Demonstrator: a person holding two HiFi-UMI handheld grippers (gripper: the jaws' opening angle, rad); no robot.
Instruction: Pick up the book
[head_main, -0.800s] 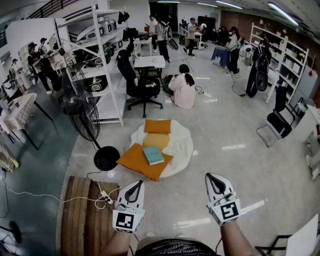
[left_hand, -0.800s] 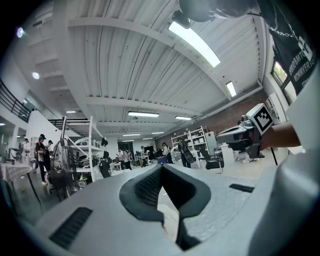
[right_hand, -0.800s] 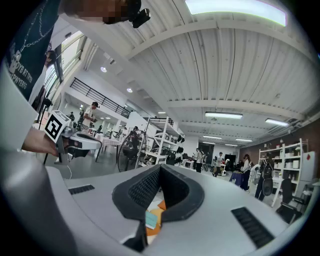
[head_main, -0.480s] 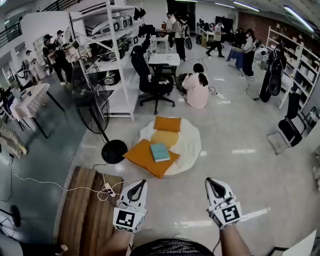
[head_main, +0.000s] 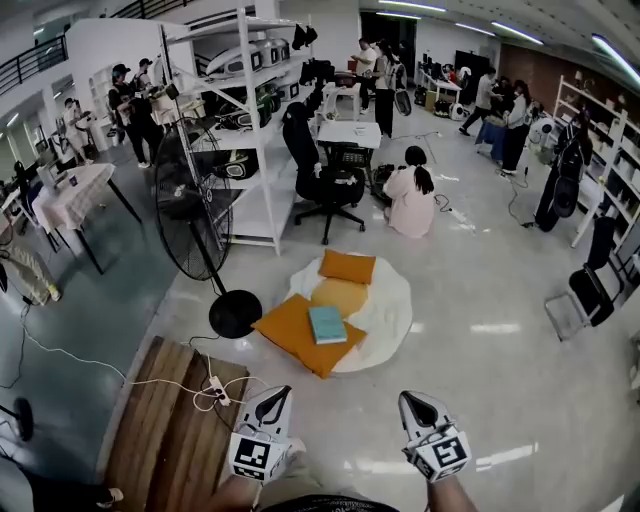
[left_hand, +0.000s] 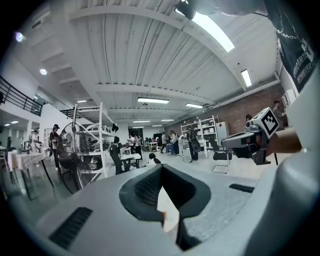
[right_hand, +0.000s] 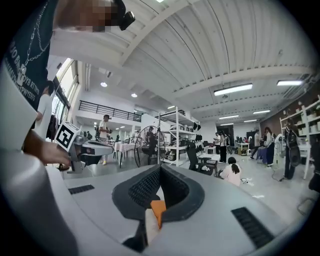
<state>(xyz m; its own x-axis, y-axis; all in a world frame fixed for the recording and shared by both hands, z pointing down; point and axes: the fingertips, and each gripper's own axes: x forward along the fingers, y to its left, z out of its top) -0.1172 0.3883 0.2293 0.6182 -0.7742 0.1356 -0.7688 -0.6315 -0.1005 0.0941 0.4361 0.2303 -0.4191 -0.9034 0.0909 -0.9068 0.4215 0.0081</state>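
The teal book (head_main: 327, 324) lies flat on an orange cushion (head_main: 292, 335), which rests on a round white floor pad (head_main: 385, 320) a few steps ahead of me. My left gripper (head_main: 276, 394) and right gripper (head_main: 414, 399) are held side by side at the bottom of the head view, well short of the book, both shut and empty. The left gripper view looks level along its closed jaws (left_hand: 162, 172), with the right gripper (left_hand: 250, 142) beside it. In the right gripper view (right_hand: 160, 175), a sliver of orange cushion (right_hand: 158, 209) shows through the jaw notch, and the left gripper (right_hand: 92, 149) shows at the left.
A large standing fan (head_main: 195, 215) with a round black base (head_main: 236, 313) stands left of the pad. A wooden pallet (head_main: 175, 430) and a power strip with cable (head_main: 213, 388) lie near my left. White shelving (head_main: 250, 120), an office chair (head_main: 325, 180) and a seated person (head_main: 412, 200) lie beyond.
The head view has swung, so the fan and pallet fill more of the left side. Both grippers sit lower in the frame, still shut. The book stays on the cushion.
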